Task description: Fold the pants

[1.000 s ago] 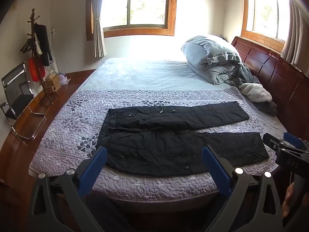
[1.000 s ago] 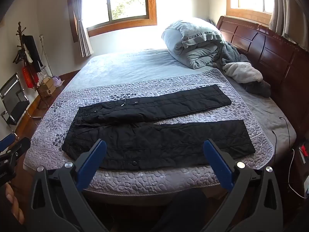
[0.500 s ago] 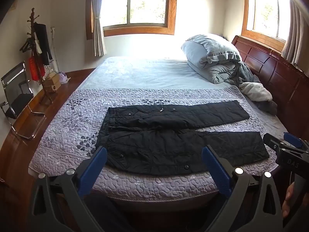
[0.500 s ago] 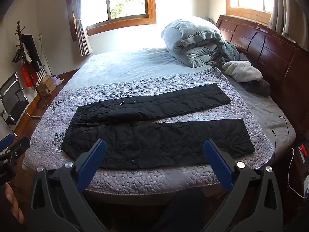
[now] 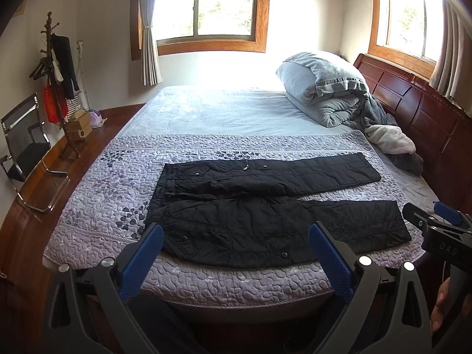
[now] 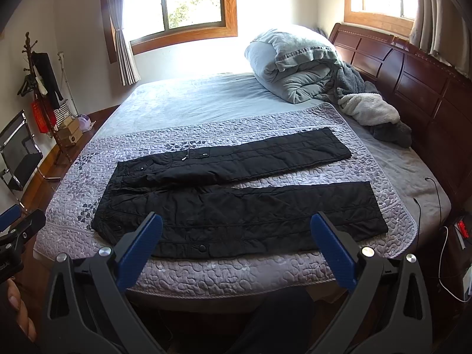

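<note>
Black quilted pants [image 5: 265, 206] lie flat on the purple quilt [image 5: 112, 206] near the bed's front edge, waist to the left, both legs spread apart and pointing right. They show the same way in the right wrist view [image 6: 236, 200]. My left gripper [image 5: 234, 236] is open and empty, held in front of the bed short of the pants. My right gripper [image 6: 236, 230] is open and empty, also short of the bed edge. The right gripper shows at the right edge of the left wrist view [image 5: 436, 227].
A folded grey duvet [image 5: 324, 94] and loose clothes [image 5: 389, 138] lie at the bed's back right by the wooden headboard [image 5: 427, 124]. A chair [image 5: 23, 153] and coat rack [image 5: 59, 88] stand on the left. Cables [image 6: 436, 194] hang at the bed's right side.
Both grippers have shifted only slightly; the pants appear a little further left in the right wrist view. The pants have not moved on the bed.
</note>
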{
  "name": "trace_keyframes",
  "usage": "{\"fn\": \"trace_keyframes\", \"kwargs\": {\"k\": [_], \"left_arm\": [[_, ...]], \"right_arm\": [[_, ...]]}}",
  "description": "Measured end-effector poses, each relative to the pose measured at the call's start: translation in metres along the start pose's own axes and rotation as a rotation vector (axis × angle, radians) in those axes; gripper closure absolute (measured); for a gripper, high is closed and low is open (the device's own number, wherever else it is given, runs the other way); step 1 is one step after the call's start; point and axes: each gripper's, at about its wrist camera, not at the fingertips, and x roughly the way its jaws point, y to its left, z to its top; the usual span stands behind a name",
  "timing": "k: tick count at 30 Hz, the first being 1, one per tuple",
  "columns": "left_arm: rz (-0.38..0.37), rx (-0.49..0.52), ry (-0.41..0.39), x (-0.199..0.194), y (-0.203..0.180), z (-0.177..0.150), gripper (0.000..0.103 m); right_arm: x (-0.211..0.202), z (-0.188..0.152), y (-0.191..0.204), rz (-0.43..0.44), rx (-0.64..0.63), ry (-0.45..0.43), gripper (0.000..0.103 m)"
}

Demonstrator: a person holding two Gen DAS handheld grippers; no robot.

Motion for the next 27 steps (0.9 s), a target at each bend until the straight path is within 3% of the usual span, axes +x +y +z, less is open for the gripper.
{"fn": "trace_keyframes", "kwargs": {"k": [27], "left_arm": [[-0.003,-0.004,0.011,0.0050,0.0006,-0.0036,0.004]], "right_arm": [[0.0001,0.0033,-0.0006,-0.013,-0.002,0.006,0.002]]}}
